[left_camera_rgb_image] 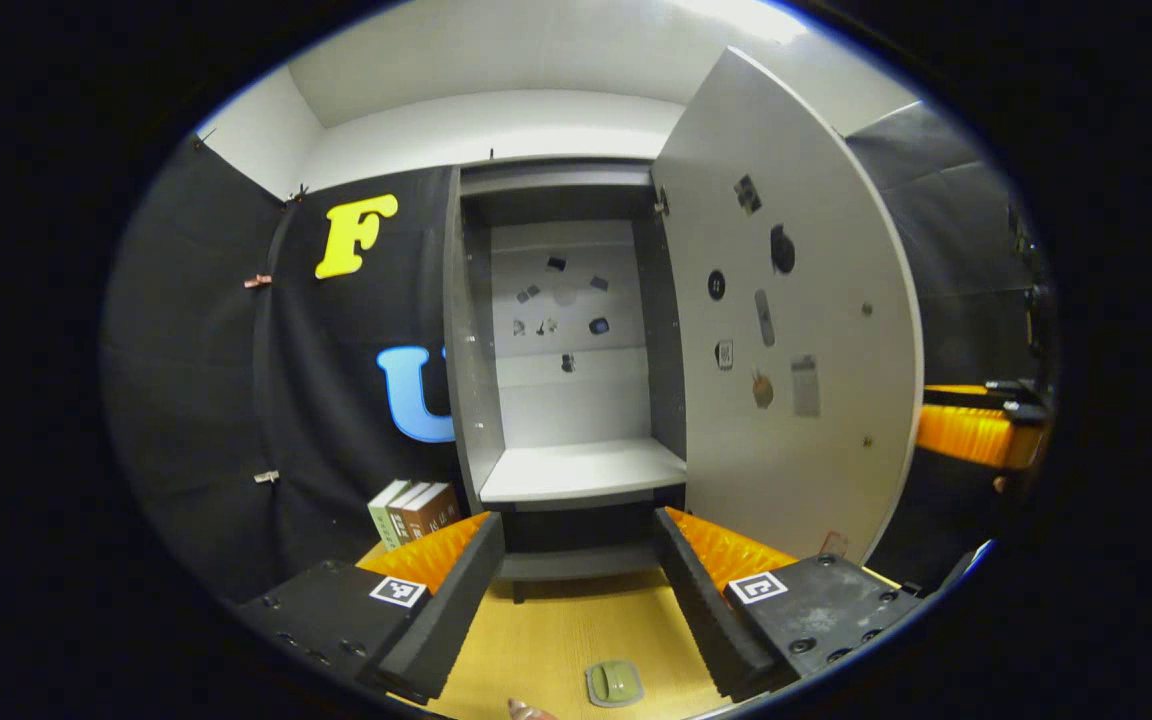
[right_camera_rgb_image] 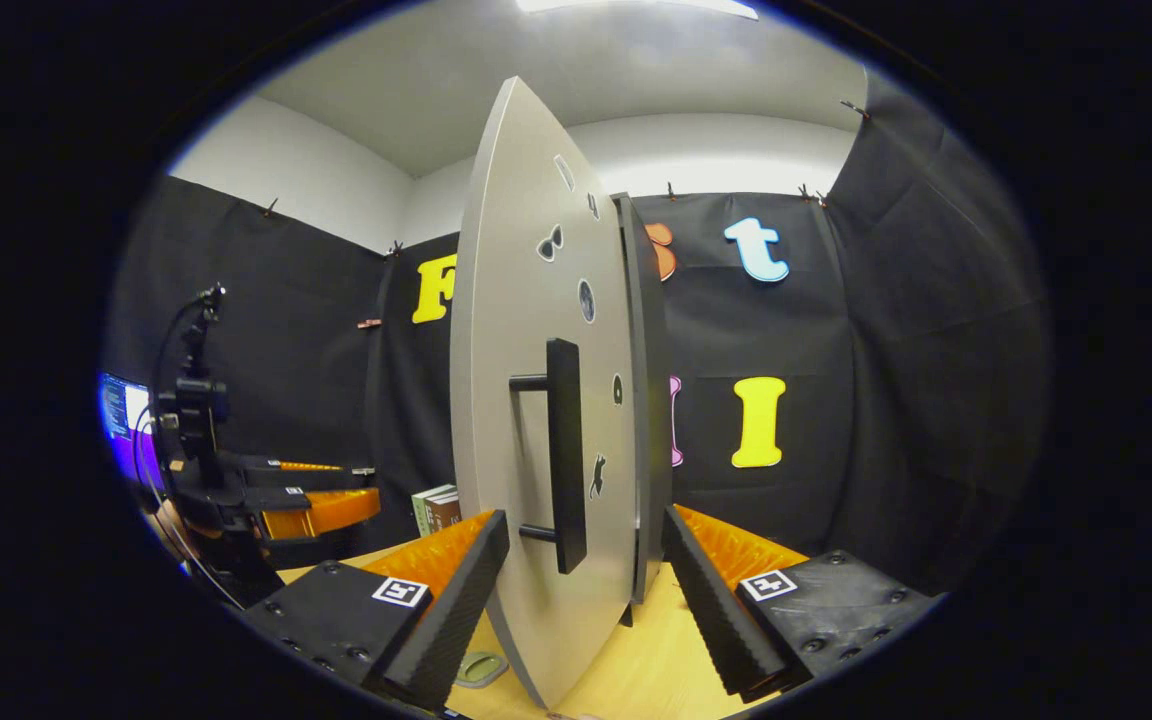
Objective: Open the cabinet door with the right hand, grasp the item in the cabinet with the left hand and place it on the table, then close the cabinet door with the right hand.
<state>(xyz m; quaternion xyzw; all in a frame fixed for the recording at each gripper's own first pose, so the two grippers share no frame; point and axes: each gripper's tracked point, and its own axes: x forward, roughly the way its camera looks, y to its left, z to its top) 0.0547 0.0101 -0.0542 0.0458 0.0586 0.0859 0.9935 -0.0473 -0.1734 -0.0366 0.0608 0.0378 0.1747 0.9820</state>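
With the small green item (left_camera_rgb_image: 614, 682) set on the table (left_camera_rgb_image: 556, 640) and the left gripper (left_camera_rgb_image: 579, 600) wide and empty, closing fell to the right gripper (right_camera_rgb_image: 584, 600); its jaws stood wide astride the cabinet door (right_camera_rgb_image: 526, 420), best pushed steadily near the handle (right_camera_rgb_image: 564, 455).

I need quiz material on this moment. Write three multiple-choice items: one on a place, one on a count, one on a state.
1. Where does the small green item lie?
A. on the cabinet shelf
B. on the table
C. between the left gripper's fingers

2. How many books stand beside the cabinet?
A. one
B. three
C. six

3. How is the cabinet door?
A. open
B. shut
C. off its hinges

1 B: it rests on the table, below the open left gripper.
2 B: three spines show.
3 A: the shelf is exposed.
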